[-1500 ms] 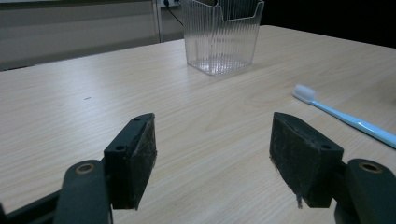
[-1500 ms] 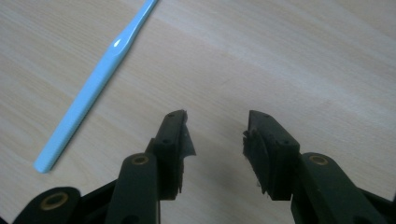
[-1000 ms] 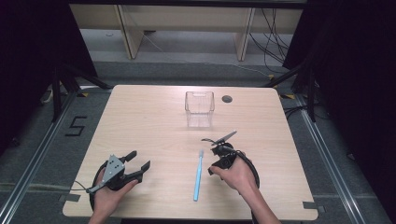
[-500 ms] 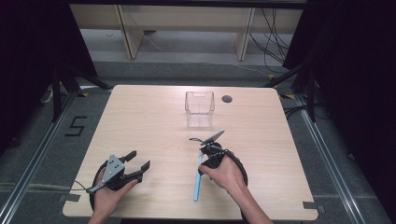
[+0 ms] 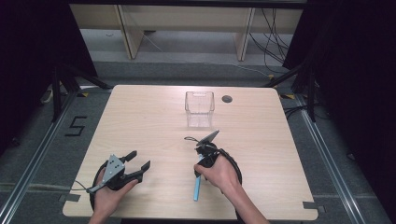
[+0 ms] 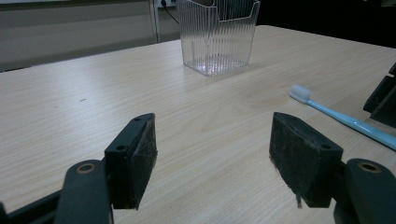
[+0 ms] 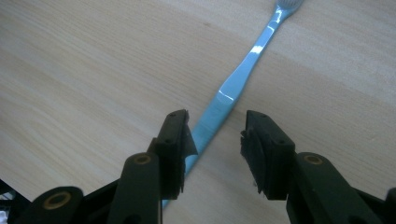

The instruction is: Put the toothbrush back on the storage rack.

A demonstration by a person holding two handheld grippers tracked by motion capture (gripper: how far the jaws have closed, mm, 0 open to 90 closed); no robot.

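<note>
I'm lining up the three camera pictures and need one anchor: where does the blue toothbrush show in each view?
High view: the toothbrush lies on the table's near half, partly under the right gripper.
Left gripper view: at the right edge, white bristle head toward the clear container.
Right gripper view: it runs diagonally from the top edge down between the open jaws.
Shared landmark: the light wood table.

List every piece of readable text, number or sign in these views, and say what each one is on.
"5": a dark numeral marked on the grey floor left of the table, seen in the high view.
The clear container, the blue toothbrush and both grippers bear no text that I can make out.
</note>
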